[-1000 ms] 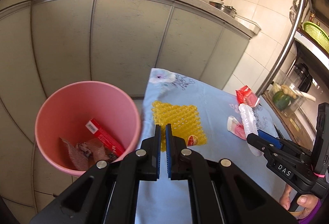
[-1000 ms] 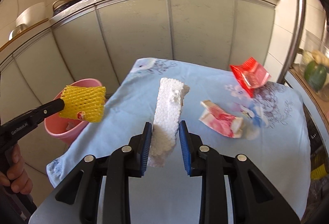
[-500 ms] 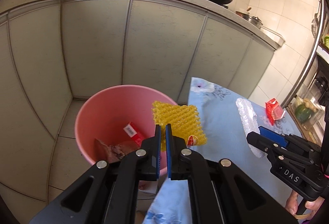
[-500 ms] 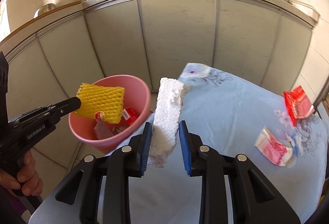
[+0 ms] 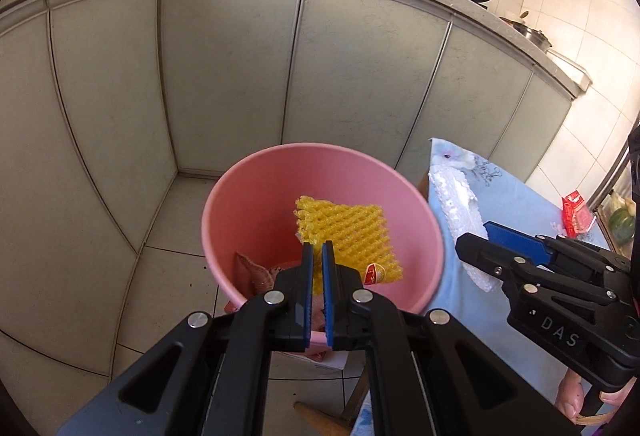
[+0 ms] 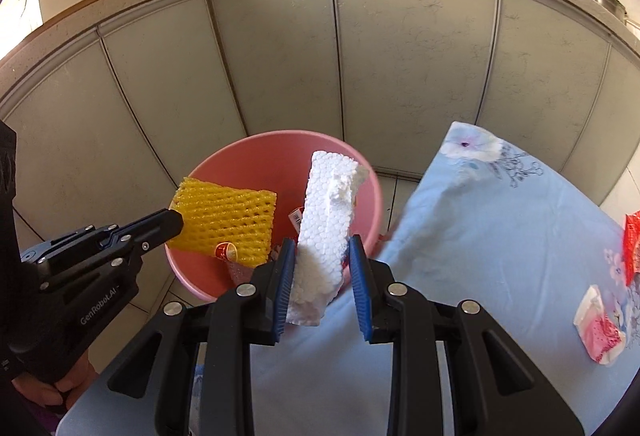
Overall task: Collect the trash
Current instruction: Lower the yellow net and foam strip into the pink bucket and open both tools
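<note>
My left gripper (image 5: 317,250) is shut on a yellow foam fruit net (image 5: 348,236) and holds it over the pink bin (image 5: 248,192); the net also shows in the right wrist view (image 6: 226,214). My right gripper (image 6: 322,250) is shut on a white styrofoam piece (image 6: 328,212), held above the bin's (image 6: 208,276) near rim at the table edge; the styrofoam also shows in the left wrist view (image 5: 454,202). The bin holds a red packet and brownish scraps.
A table with a light blue flowered cloth (image 6: 500,220) stands right of the bin. A red wrapper (image 6: 632,240) and a pink-white wrapper (image 6: 598,326) lie on it. Grey cabinet doors (image 5: 224,76) stand behind the bin, with pans on the counter.
Both grippers moved left from over the table toward the bin, each carrying its item. The yellow net and the styrofoam now hang over the bin.
</note>
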Demonstrator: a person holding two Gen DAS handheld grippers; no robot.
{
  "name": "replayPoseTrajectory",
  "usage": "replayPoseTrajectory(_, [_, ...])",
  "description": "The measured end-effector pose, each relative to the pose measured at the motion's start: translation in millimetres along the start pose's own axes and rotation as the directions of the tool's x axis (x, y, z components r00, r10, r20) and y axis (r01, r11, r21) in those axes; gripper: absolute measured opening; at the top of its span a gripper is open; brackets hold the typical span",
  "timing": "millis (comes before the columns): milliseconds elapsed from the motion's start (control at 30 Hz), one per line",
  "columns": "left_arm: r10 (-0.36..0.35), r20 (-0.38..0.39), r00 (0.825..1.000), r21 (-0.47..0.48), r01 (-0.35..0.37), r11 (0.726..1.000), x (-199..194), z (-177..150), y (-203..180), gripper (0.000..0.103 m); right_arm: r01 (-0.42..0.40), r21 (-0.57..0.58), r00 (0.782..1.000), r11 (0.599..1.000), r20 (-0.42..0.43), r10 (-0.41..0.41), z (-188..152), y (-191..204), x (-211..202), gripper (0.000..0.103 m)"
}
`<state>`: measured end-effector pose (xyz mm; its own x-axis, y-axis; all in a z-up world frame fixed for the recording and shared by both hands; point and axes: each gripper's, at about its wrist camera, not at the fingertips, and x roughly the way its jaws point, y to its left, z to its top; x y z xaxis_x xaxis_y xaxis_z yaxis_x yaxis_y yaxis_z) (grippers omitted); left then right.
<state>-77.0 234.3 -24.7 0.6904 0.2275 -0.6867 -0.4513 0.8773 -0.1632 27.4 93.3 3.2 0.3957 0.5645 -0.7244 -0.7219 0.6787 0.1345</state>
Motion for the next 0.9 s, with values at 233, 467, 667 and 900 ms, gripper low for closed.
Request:
replayPoseTrajectory(233, [0.017,-0.025,1.0,-0.014,-0.017,1.0,9,-1,10,0.004,-0.008,-0.002,0.998,1.0,-0.06,0.008,0,8,27,0.028])
replayPoseTrajectory(467, [0.033,-0.067,0.997,-0.03,-0.035,0.999,24,-4,14,0.004,-0.036,0.045,0.996,0.998,-0.077,0.04,0,4,38,0.029])
replayPoseTrajectory(667, [0.05,-0.088,0.995,-0.041,-0.053,0.998,31,-5,16,0.005,-0.079,0.071,0.993,0.994,-0.083,0.084,-2,0,41,0.029])
replayPoseTrajectory(900, [0.055,-0.109,0.993,-0.069,-0.063,0.996,36,-7,18,0.014,-0.105,0.077,0.99,0.991,-0.081,0.112,-2,-2,42,0.03])
